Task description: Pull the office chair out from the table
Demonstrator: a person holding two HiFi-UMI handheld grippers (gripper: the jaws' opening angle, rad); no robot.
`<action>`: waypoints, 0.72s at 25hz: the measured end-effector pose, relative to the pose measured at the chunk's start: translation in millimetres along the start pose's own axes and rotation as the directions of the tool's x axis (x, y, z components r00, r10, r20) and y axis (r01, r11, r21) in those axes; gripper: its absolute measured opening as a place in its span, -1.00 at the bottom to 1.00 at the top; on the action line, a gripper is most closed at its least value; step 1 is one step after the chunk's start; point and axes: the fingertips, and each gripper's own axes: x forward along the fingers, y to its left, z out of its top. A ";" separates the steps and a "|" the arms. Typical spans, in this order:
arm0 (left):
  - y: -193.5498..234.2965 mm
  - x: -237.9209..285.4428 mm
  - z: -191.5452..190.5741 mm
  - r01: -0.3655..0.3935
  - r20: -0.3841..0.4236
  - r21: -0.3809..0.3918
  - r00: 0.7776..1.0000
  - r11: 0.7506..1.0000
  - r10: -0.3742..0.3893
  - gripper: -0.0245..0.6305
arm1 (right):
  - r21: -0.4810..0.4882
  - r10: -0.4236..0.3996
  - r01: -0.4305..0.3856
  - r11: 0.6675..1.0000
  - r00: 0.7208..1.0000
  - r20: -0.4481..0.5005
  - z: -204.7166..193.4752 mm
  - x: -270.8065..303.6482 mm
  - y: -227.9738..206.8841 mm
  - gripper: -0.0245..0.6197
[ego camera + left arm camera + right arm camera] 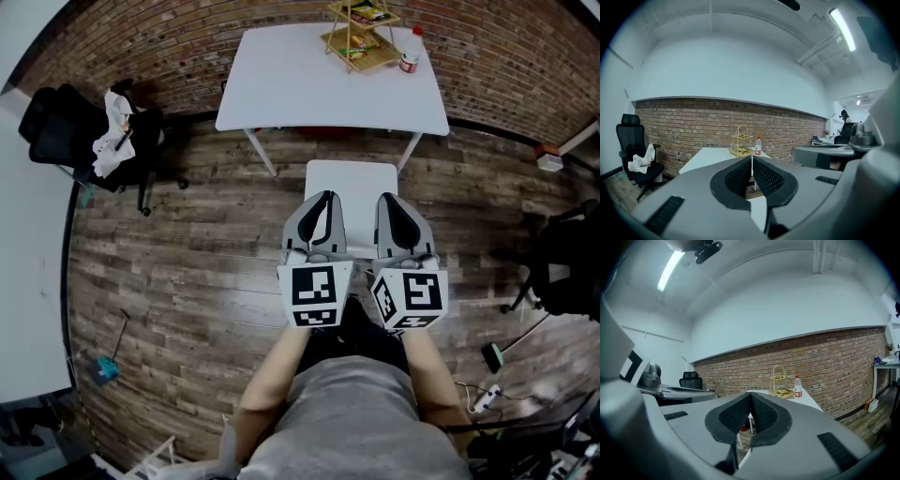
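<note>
A white table stands against the brick wall. Just before its near edge, between its legs, a white chair shows as a flat white rectangle. My left gripper and right gripper are held side by side over the chair's near part, pointing at the table. Both are shut with nothing between the pads. In the left gripper view the left gripper has its pads together, and a strip of the white chair shows below them. The right gripper looks the same in its own view.
A tiered wire stand and a bottle sit on the table's far right. A black office chair draped with white cloth stands at the left, another black chair at the right. Cables and a power strip lie on the wooden floor.
</note>
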 end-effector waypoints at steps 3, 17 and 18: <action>0.2 0.0 -1.6 -0.001 -0.005 -0.003 1.000 1.000 0.001 -0.86 | 0.009 -0.004 0.004 1.000 1.000 0.001 0.5 -0.6 -1.4 -0.88; -3.0 -3.1 -0.6 -0.007 0.001 0.022 1.000 1.000 0.007 -0.86 | 0.018 -0.013 0.013 1.000 1.000 -0.012 -3.4 -2.9 -5.3 -0.88; -3.3 -3.3 -0.8 -0.007 0.000 0.023 1.000 1.000 0.007 -0.86 | 0.018 -0.012 0.013 1.000 1.000 -0.013 -3.8 -3.0 -5.3 -0.88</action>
